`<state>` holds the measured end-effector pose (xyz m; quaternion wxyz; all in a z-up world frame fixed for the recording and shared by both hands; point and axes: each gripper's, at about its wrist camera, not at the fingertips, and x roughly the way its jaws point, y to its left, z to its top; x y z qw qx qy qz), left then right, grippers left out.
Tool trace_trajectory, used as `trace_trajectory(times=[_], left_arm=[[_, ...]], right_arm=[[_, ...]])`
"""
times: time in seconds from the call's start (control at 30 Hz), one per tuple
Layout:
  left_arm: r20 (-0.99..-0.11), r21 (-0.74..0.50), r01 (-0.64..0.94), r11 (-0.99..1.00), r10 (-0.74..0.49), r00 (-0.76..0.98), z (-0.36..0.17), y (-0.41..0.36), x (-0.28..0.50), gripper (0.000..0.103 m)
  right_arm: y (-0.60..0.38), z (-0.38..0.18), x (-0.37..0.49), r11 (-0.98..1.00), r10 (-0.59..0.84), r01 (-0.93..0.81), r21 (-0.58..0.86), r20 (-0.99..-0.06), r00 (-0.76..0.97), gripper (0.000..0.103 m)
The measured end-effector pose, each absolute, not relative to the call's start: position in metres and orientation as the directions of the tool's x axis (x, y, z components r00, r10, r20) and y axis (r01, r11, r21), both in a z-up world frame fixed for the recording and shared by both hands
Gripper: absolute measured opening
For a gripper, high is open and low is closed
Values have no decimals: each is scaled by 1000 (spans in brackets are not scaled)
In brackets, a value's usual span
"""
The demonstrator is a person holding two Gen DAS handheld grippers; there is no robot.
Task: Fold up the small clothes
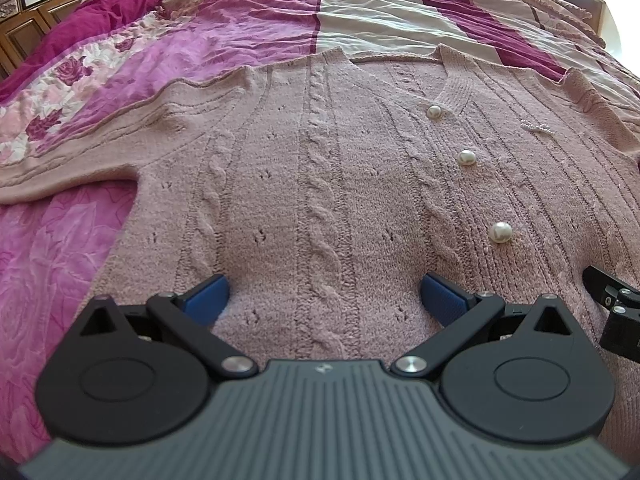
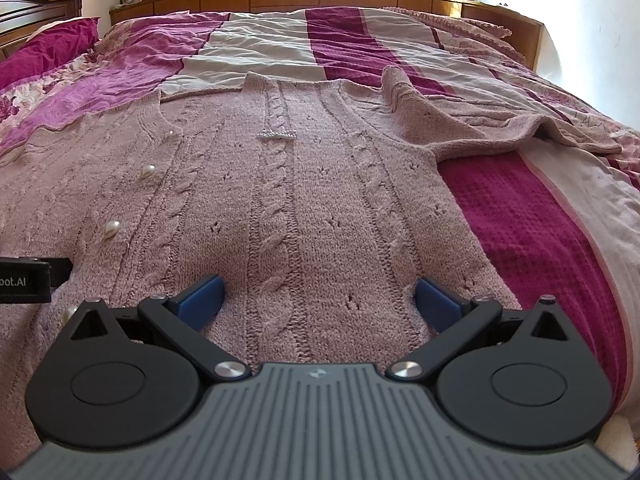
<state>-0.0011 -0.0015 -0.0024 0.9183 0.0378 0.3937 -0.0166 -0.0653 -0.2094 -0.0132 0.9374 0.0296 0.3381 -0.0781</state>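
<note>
The pink cable-knit cardigan (image 1: 320, 168) lies face up and spread flat across the bed (image 1: 380, 20), neckline away from me, hem toward me, pearl buttons (image 1: 466, 157) running down the closed front. Its left sleeve (image 1: 92, 136) stretches straight out over the floral quilt; in the right view the other sleeve (image 2: 500, 132) lies rumpled, angled off over the striped cover. No fold has been made yet, as far as I can judge.

My left tongs (image 1: 323, 292) hover low over the hem area, blue pads spread wide with a cable braid running between them, nothing gripped. My right tongs (image 2: 318, 296) sit the same way on the other half of the front, wide apart and empty, near the garment's side edge. A black corner of the right unit (image 1: 612, 300) pokes into the left view, so the two are just beside each other.

I read this as lining up at the bottom edge: both tools side by side, spread ready to pinch the hem or work outward to the sleeves. The rumpled right sleeve probably wants flattening first. Watch the buttons; knit is loose and could snag or drag.
</note>
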Motion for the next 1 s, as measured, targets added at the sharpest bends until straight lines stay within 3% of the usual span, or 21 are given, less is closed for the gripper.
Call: trace_trajectory(times=[0.53,0.77,1.0], left_arm=[[-745,62,61,996,6,668,5,-1,2,103],[-739,49,52,997,1,673,15,-2,3,103],[-726,48,64,997,-9,688,25,-11,8,103]], right_arm=[[-232,5,-58,987,5,106,122,-680,733,103],[-267,32,-53,965,108,71,252,-629,770,103],[-332,51,-32,936,52,156,315,-565,824,103]])
